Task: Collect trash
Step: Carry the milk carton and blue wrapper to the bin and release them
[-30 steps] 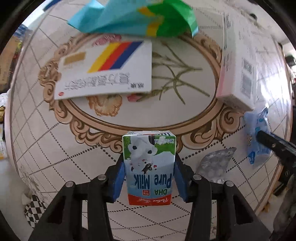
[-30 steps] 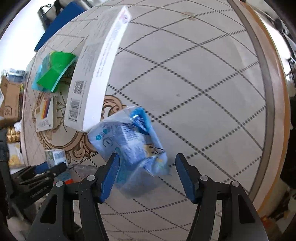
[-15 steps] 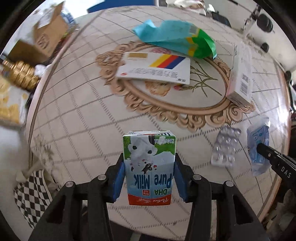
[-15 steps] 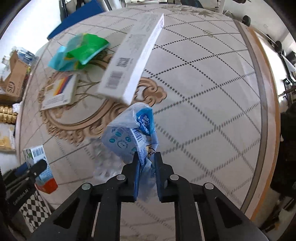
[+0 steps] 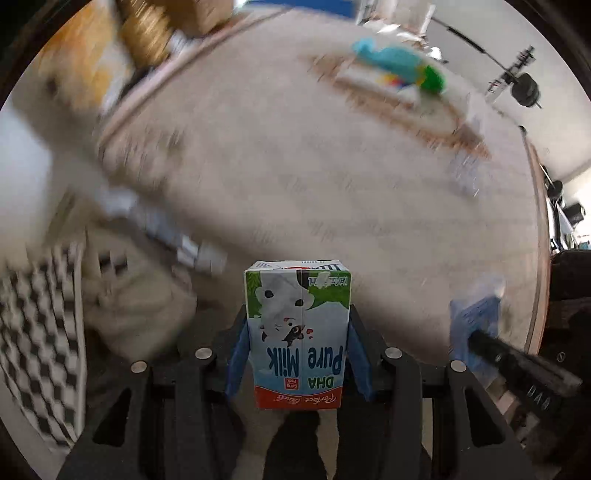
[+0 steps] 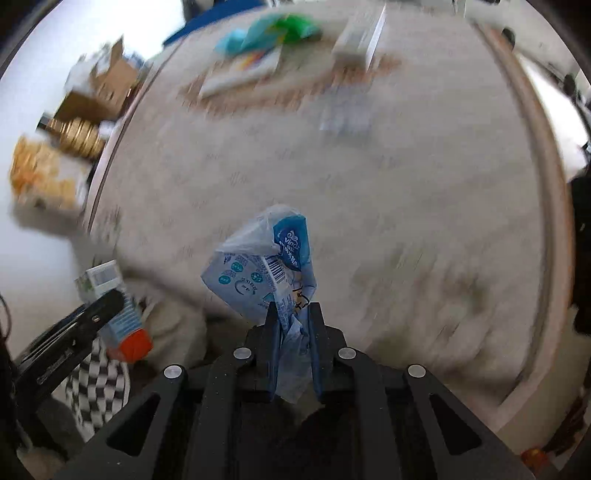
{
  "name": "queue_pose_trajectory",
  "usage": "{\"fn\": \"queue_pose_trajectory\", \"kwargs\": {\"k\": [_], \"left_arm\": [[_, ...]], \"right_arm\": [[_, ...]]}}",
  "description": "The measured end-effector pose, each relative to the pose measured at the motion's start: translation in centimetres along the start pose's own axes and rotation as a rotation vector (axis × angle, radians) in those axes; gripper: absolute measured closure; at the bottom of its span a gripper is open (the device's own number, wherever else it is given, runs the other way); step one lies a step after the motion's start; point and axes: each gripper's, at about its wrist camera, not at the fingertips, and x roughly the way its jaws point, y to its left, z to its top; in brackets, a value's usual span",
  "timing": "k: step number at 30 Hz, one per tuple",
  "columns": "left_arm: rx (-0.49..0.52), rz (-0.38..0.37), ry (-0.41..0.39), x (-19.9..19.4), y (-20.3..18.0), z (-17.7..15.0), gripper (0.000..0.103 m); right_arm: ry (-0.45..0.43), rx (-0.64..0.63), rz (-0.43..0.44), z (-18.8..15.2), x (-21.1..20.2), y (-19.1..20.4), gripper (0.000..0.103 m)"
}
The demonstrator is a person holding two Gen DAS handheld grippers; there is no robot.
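My left gripper (image 5: 297, 321) is shut on a small "DHA Pure Milk" carton (image 5: 297, 332), white, green and blue with a red base, held off the near edge of the round table. The carton also shows in the right wrist view (image 6: 110, 302). My right gripper (image 6: 293, 314) is shut on a crumpled blue and clear plastic wrapper (image 6: 269, 262), lifted above the table; it shows blurred in the left wrist view (image 5: 476, 317). Both views are motion-blurred.
On the round patterned table (image 6: 369, 192) lie a turquoise and green bag (image 6: 269, 31), a white card with coloured stripes (image 6: 243, 70), a long white box (image 6: 362, 40) and a blister pack (image 6: 345, 114). A checkered cloth (image 5: 40, 325) lies below left; cardboard boxes (image 6: 107, 81) beyond.
Both grippers have pulled back from the table and risen, each keeping its item. The right gripper closed on the wrapper a second ago and has since lifted it.
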Motion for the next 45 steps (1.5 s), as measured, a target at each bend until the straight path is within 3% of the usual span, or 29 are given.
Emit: {"fn": "queue_pose_trajectory", "kwargs": {"k": [4,9,11,15,19,21,23,25,27,30,31,32,33,35,45], "left_arm": [[-0.086,0.000,0.107,5.7,4.4,-6.0,0.059],[-0.259,-0.058,0.242,17.7,8.9,-11.6,0.059],[-0.318,-0.099,0.276,23.2,10.1,-13.2,0.058],[-0.367,-0.106,0.326,33.0,11.1,-15.0,0.058],[-0.399,-0.144,0.397,40.1,11.5,-16.4,0.056],[-0.404,-0.174,0.392,42.7,11.6,-16.6,0.055],[-0.402,-0.167,0.387,44.0,11.7,-17.2,0.048],[-0.417,-0.167,0.373,44.5,12.2,-17.3,0.013],[-0.423,-0.166,0.361,44.4,12.3,-17.5,0.010],[-0.383,-0.108,0.354,43.7,12.4,-17.4,0.009],[-0.367,-0.088,0.346,43.3,12.4,-17.3,0.009],[-0.345,-0.055,0.329,42.7,12.3,-17.2,0.009],[-0.326,-0.028,0.306,42.1,12.2,-17.1,0.009],[-0.283,0.032,0.274,40.8,12.1,-16.9,0.009],[-0.227,0.118,0.252,36.7,10.9,-17.4,0.009]], "right_arm": [[0.124,-0.092,-0.040,-5.8,6.3,1.0,0.088],[0.239,-0.186,-0.115,-10.1,17.2,0.5,0.088],[0.256,-0.205,-0.142,-10.9,22.2,-0.3,0.088],[0.301,-0.175,-0.159,-12.2,32.0,-3.3,0.088],[0.337,-0.171,-0.173,-12.2,41.0,-5.2,0.088],[0.362,-0.166,-0.172,-11.6,44.2,-5.8,0.088],[0.373,-0.170,-0.173,-11.2,46.3,-6.3,0.085],[0.374,-0.180,-0.172,-10.9,48.1,-6.8,0.079],[0.382,-0.191,-0.178,-10.7,49.5,-7.0,0.064],[0.379,-0.184,-0.164,-10.2,50.6,-7.5,0.061],[0.379,-0.183,-0.160,-10.2,50.5,-7.7,0.053],[0.374,-0.186,-0.163,-10.1,50.2,-7.8,0.039],[0.369,-0.194,-0.165,-10.2,49.6,-7.8,0.019],[0.361,-0.212,-0.155,-10.3,49.0,-7.5,0.000],[0.275,-0.312,-0.244,-10.3,44.1,-6.0,0.000]]}}
